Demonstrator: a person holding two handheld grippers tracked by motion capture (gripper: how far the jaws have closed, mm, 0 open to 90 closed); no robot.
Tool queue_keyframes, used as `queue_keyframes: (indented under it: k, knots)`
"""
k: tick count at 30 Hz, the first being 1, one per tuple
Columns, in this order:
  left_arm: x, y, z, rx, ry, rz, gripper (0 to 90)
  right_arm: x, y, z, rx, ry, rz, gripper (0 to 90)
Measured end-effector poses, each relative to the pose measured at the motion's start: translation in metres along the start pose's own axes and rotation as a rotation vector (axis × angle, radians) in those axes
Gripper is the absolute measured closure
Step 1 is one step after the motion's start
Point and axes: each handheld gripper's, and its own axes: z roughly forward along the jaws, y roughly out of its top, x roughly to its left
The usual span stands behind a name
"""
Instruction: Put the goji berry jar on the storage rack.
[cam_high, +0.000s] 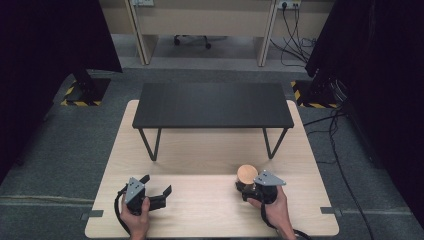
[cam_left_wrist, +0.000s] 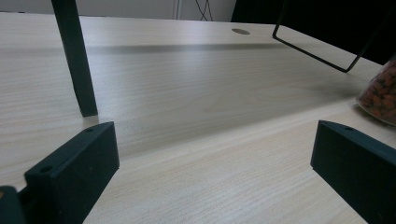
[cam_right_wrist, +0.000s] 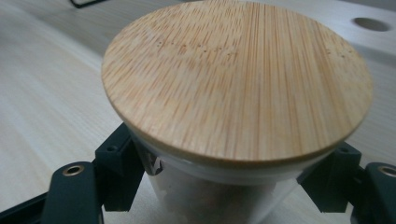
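Note:
A glass jar with a round bamboo lid (cam_high: 247, 174) stands on the light wooden table (cam_high: 200, 210), front right. My right gripper (cam_high: 244, 186) is shut on it. In the right gripper view the lid (cam_right_wrist: 233, 79) looms large and both black jaws press the glass body just under it (cam_right_wrist: 229, 186). From the left gripper view the jar's side (cam_left_wrist: 380, 95) appears at the right edge, packed with reddish-brown pieces. My left gripper (cam_high: 157, 184) rests at the front left, held by a hand, its jaws wide open over bare wood (cam_left_wrist: 215, 149).
A low black shelf (cam_high: 212, 105) on thin metal legs (cam_left_wrist: 74, 60) spans the back half of the table. A round hole (cam_left_wrist: 240, 31) sits in the tabletop. Cables (cam_high: 340, 160) lie on the floor to the right, dark curtains on both sides.

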Motion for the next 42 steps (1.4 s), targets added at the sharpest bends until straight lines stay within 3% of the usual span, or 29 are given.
queue_keyframes:
  k: [6,9,16,21,28,35,42]
  knots:
    - [-0.001,0.0,0.0,0.0,0.002,0.003,0.3,0.037,-0.002,-0.005,-0.026,-0.104,0.054,26.1]
    - [-0.001,0.0,0.0,-0.001,0.002,0.004,0.3,0.042,-0.002,-0.004,-0.022,-0.12,0.068,26.1]
    - [-0.001,0.0,0.0,0.0,-0.001,0.008,0.3,0.045,0.003,-0.003,-0.005,-0.127,0.076,26.1]
    - [-0.001,0.0,0.001,-0.001,-0.001,0.006,0.3,0.048,0.01,-0.01,-0.033,-0.136,0.091,26.1]
    - [-0.001,0.0,0.001,0.0,-0.006,0.007,0.3,0.055,0.037,-0.025,-0.056,-0.15,0.102,26.1]
    - [0.0,0.0,0.001,-0.002,-0.009,0.002,0.4,0.058,0.046,-0.025,-0.054,-0.146,0.114,26.1]
    - [0.0,0.0,0.001,-0.002,-0.012,0.001,0.3,0.057,0.061,-0.032,-0.097,-0.159,0.108,26.1]
